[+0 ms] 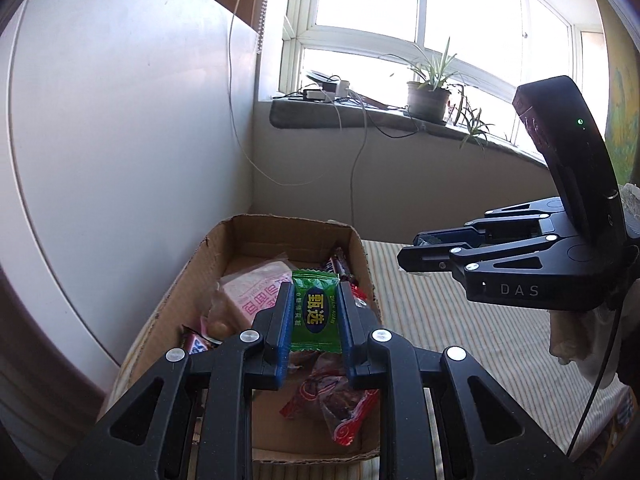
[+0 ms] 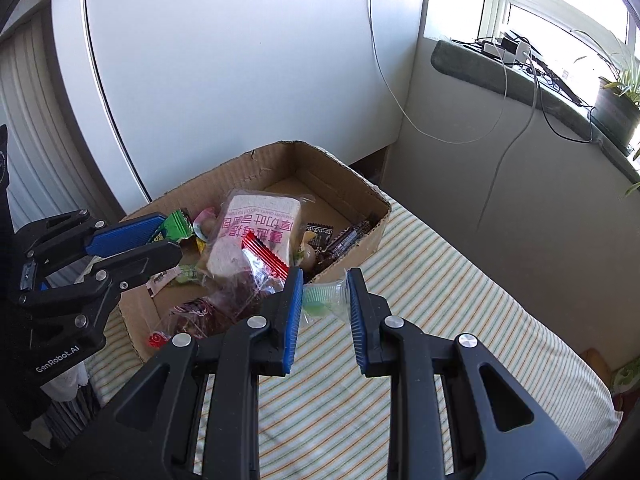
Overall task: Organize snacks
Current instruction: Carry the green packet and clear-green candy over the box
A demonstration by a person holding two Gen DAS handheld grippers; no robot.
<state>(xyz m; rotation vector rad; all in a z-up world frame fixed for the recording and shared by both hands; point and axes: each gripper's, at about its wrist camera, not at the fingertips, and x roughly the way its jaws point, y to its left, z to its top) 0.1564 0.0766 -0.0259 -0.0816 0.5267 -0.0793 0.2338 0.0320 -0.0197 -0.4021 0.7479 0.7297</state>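
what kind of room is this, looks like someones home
Probably a room in a home, perhaps a bedroom: a striped fabric surface like bedding, a windowsill with a potted plant and chargers, and a cardboard box of snacks.

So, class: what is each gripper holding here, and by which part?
The left gripper pinches a green candy packet by its two long side edges. The right gripper grips a small clear jelly cup across its sides.

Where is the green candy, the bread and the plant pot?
green candy [image 1: 315, 314], left wrist view, middle of the wrapper's label.
bread [image 2: 256, 236], right wrist view, front of the bag.
plant pot [image 1: 427, 101], left wrist view, side of the pot.
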